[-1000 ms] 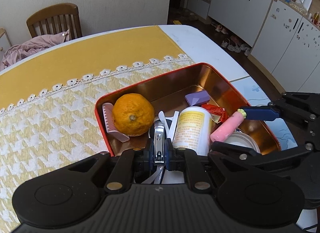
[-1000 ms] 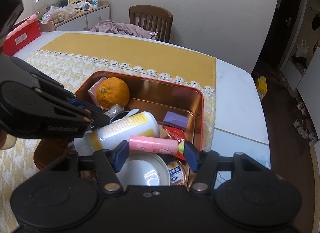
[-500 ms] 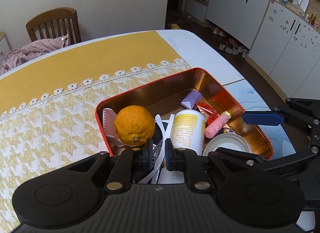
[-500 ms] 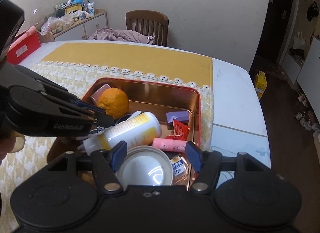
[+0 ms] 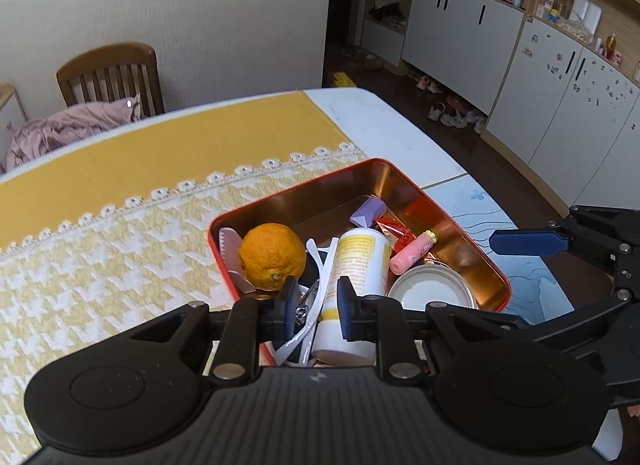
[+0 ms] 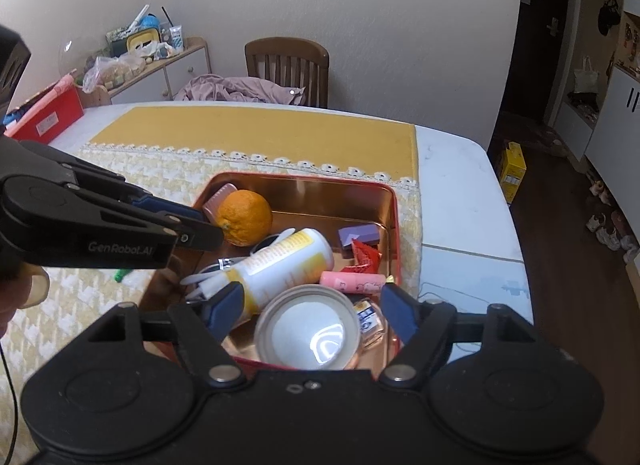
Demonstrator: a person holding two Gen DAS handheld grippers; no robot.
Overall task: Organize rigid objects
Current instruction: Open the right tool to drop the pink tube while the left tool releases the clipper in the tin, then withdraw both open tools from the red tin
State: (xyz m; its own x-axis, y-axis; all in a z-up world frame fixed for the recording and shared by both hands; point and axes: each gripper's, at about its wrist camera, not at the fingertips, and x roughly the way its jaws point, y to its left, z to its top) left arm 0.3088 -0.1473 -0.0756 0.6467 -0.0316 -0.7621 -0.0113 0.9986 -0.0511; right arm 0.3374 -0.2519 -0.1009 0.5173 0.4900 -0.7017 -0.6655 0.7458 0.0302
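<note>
Tin [image 5: 496,279] on the yellow tablecloth [image 5: 120,225] is now holding everything: the pink tube [image 6: 352,278] is lying free beside the white bottle [image 6: 284,265], and the nail clipper [image 5: 306,303] is resting by the orange [image 5: 272,256]. Both grippers are pulling up and away, the right gripper [image 6: 310,309] spread wide and empty, the left gripper [image 5: 313,307] parted a little, gripping nothing. Both drops look finished.

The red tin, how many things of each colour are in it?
In the red tin, as far as I can see:
Orange: 1, the orange
Pink: 2, the comb and the tube
Purple: 1, the block
Red: 1, the packet
White: 3, the bottle, the lid, the glasses
Silver: 1, the clippers
Total: 9
</note>
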